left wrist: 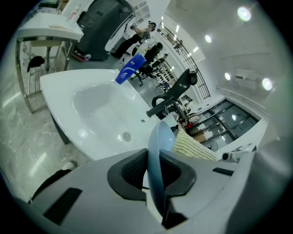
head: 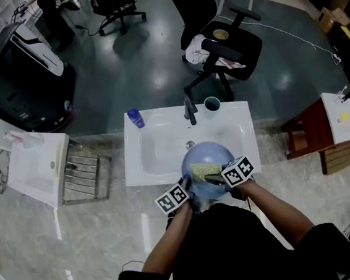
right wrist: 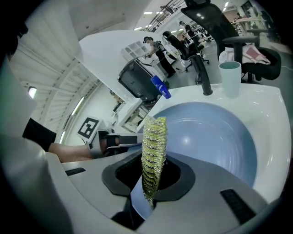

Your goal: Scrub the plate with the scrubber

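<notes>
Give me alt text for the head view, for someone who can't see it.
Seen from above, a person holds a blue plate over a white sink: the left hand-held gripper clamps its rim, the right hand-held gripper holds a yellow-green scrubber on it.

The plate [head: 219, 154] is round, pale blue and glossy, with faint rings in its well. It hangs tilted over the front of the sink [head: 133, 148], its near rim pinched edge-on in the left gripper [head: 189, 189]. The scrubber [head: 204, 170] is a flat yellow-green pad with a coarse, glinting weave. It lies against the plate's upper face, near the middle, and one end is clamped in the right gripper [head: 215, 178].
</notes>
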`<state>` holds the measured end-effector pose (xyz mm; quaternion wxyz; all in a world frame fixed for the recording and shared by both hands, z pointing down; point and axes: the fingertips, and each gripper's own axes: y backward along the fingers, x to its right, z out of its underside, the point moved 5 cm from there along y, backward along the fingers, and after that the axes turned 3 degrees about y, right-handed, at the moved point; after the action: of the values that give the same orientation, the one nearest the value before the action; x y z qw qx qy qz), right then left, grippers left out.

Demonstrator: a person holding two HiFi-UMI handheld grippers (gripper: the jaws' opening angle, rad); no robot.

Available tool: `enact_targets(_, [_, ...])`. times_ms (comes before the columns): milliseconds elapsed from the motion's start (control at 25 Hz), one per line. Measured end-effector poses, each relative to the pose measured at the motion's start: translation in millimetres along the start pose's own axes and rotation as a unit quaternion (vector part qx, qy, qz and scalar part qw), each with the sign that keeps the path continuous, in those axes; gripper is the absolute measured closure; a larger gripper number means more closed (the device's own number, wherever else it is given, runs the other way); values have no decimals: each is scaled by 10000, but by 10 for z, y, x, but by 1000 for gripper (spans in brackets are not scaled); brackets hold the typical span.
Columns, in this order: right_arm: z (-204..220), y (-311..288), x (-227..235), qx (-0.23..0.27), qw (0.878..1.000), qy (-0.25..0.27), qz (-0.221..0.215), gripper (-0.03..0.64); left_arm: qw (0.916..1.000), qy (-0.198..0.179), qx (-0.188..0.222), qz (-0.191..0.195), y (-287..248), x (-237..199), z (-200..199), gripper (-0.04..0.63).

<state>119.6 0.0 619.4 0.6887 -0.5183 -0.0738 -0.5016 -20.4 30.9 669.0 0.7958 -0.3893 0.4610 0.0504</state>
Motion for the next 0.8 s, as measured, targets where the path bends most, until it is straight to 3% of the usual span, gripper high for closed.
enact_targets(520, [-312, -489, 157, -743, 9960, -141, 477, 555, 9966, -468, -489, 466, 91, -57, -337, 563])
enact_targets(800, [-307, -554, 256, -753, 9939, -391, 710, 555, 9958, -368, -625, 565, 82, -179, -405, 557])
